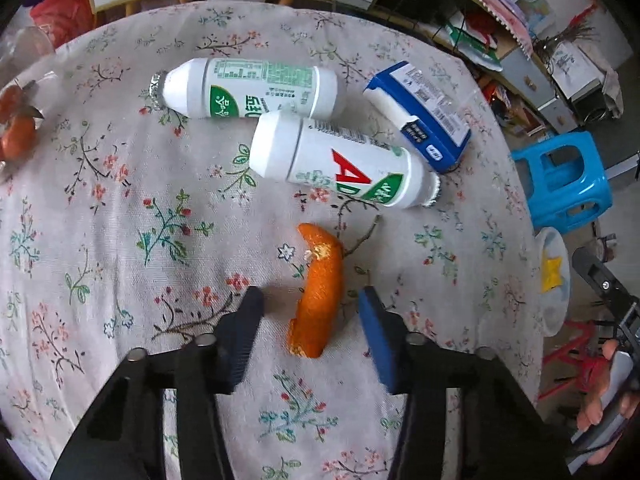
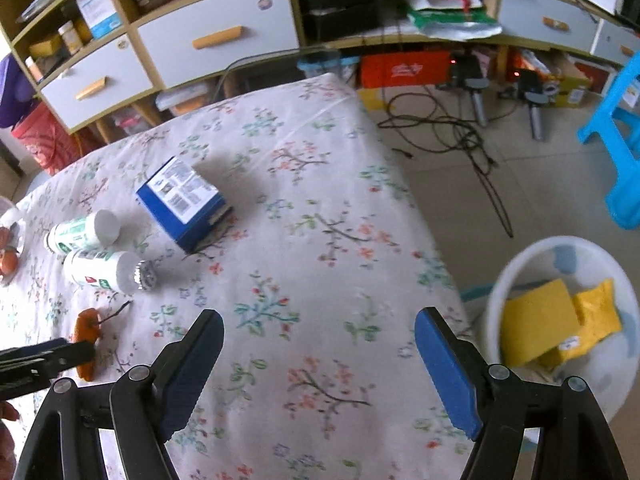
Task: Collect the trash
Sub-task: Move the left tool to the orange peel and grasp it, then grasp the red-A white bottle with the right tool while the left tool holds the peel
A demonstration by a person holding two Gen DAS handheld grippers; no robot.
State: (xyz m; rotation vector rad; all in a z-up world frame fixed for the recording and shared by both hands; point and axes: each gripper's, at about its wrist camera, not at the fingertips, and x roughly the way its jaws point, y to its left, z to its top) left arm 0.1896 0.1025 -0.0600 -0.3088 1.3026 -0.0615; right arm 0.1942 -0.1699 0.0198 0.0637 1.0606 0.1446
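Orange peel sits between your open left tongs; close off-centre and it slips. Right tongs open, empty.

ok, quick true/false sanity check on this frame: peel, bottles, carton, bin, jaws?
1. The left gripper has its jaws open on either side of the orange peel. True.
2. Both white bottles stand upright. False: both lie on their sides.
3. The blue carton is already in the bin. False: it lies on the tablecloth.
4. The white bin holds yellow items. True.
5. The right gripper holds a bottle. False: open and empty.
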